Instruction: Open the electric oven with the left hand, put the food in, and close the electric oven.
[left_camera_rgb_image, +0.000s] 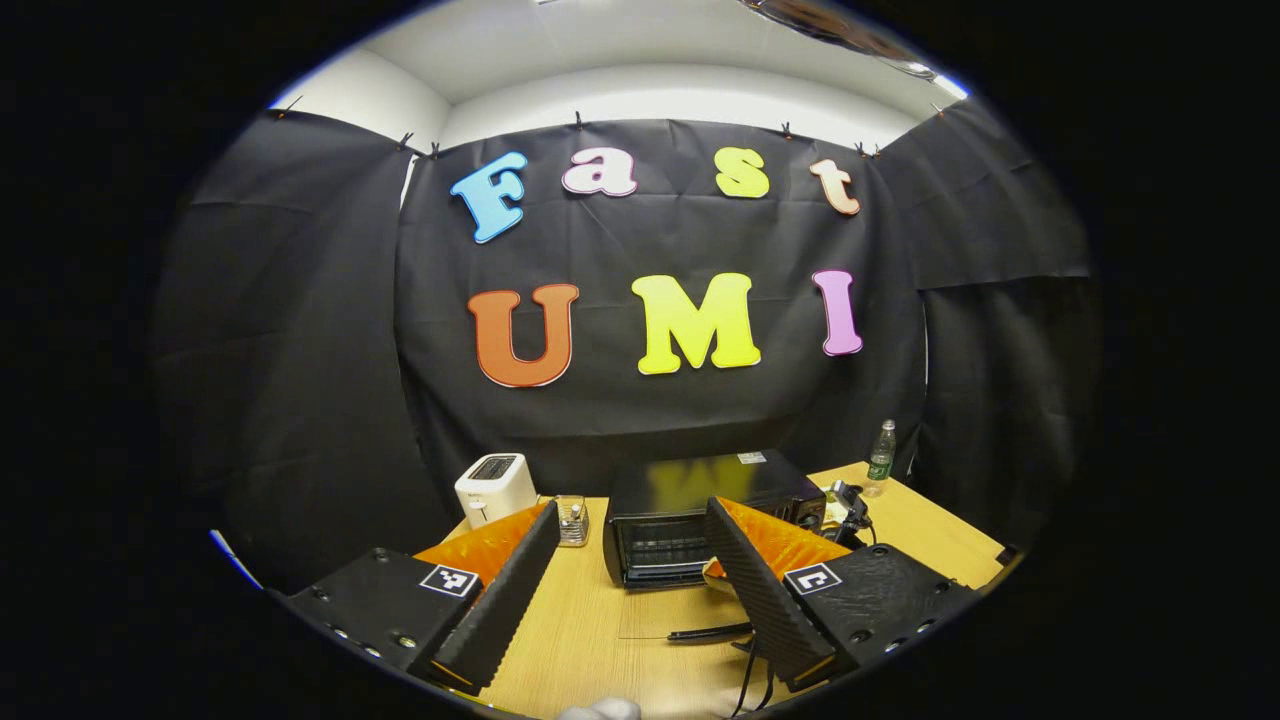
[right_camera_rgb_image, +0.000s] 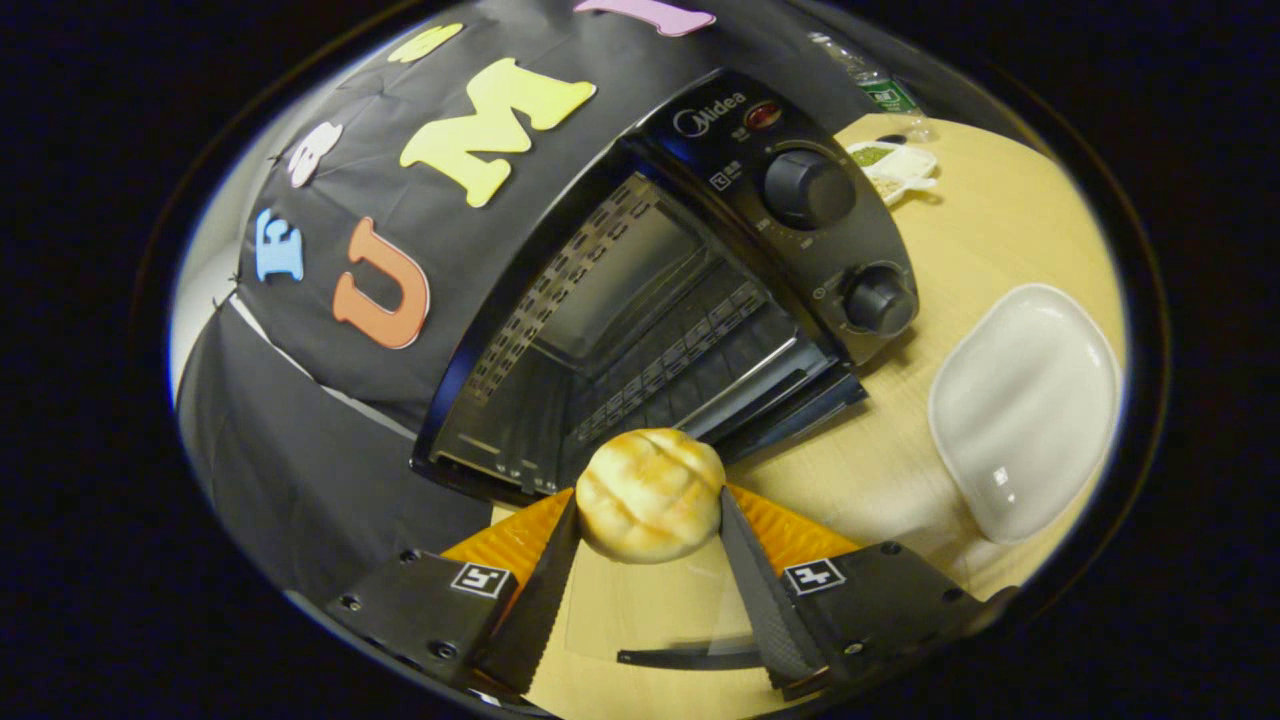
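The right gripper (right_camera_rgb_image: 648, 545) is tilting sideways and pointing at the open mouth of the black metal electric oven (right_camera_rgb_image: 640, 300), its two ridged fingers pinching a round golden bun with a scored, crackled crust (right_camera_rgb_image: 650, 492) just in front of the oven's lowered glass door (right_camera_rgb_image: 640, 610), which is lying flat under the fingers with its dark handle bar nearest the camera. Beyond the bun the right gripper view is showing the wire rack inside the cavity, two round black knobs on the control panel to the right, and a smooth white oblong plate (right_camera_rgb_image: 1025, 405) lying on the pale wooden table (right_camera_rgb_image: 880, 470) farther right. The left gripper (left_camera_rgb_image: 632, 570) is hovering level, well back from the oven (left_camera_rgb_image: 700, 515), its fingers spread wide and holding nothing. Past those fingers the left gripper view is taking in a white toaster (left_camera_rgb_image: 495, 487) to the left, a small clear glass jar (left_camera_rgb_image: 572, 520) beside it, and a clear plastic bottle (left_camera_rgb_image: 880, 458) at the far right.
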